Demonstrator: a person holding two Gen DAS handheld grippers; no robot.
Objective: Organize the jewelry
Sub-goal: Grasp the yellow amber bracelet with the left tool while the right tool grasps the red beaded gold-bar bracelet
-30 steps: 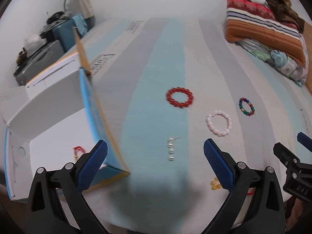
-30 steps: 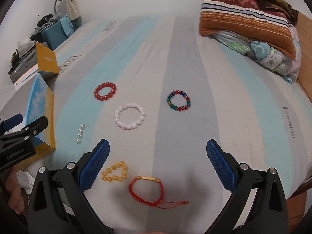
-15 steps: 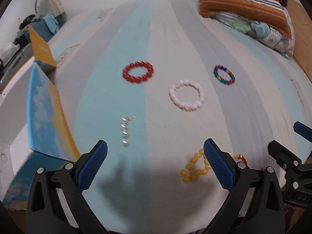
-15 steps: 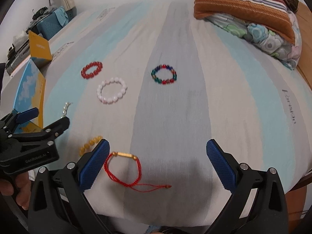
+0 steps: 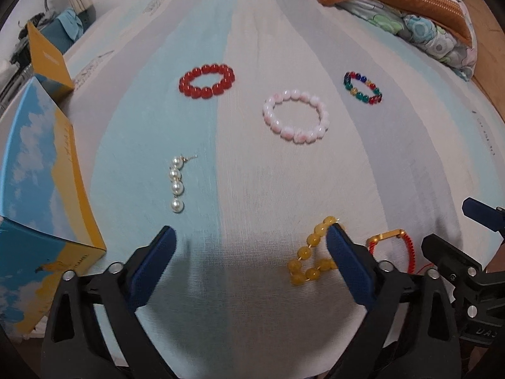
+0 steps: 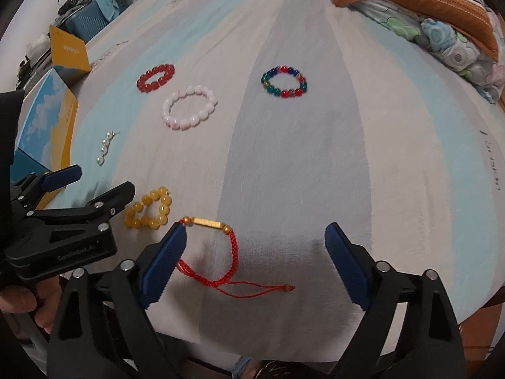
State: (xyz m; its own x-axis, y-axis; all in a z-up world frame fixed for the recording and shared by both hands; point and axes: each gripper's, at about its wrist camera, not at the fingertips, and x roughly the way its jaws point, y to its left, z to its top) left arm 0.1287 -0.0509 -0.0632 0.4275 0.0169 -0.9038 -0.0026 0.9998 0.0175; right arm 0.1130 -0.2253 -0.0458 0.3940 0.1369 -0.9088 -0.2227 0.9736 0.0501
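Note:
Several pieces lie on the striped bed sheet (image 5: 252, 47): a red bead bracelet (image 5: 206, 81), a pink one (image 5: 295, 116), a multicoloured one (image 5: 363, 87) and a pearl string (image 5: 176, 183). My left gripper (image 5: 251, 249) is open with its jaws closing. The yellow bead bracelet (image 5: 311, 259) lies just inside its right finger, untouched. My right gripper (image 6: 255, 246) is also open and closing. The red cord bracelet (image 6: 230, 252) with a gold bar lies between its fingers, close to the left one. The yellow bead bracelet (image 6: 148, 210) sits by my left gripper (image 6: 101, 183).
An open blue-and-yellow box (image 5: 41, 189) stands at the left edge of the bed. Stacked pillows (image 5: 410, 3) fill the back right corner. A blue case (image 6: 88, 22) and clutter sit beyond the bed at the back left. The bed's near edge runs just under both grippers.
Both grippers have come down closer to the sheet. The left view swung right, from the box to the yellow beads. Both pairs of jaws have narrowed a little.

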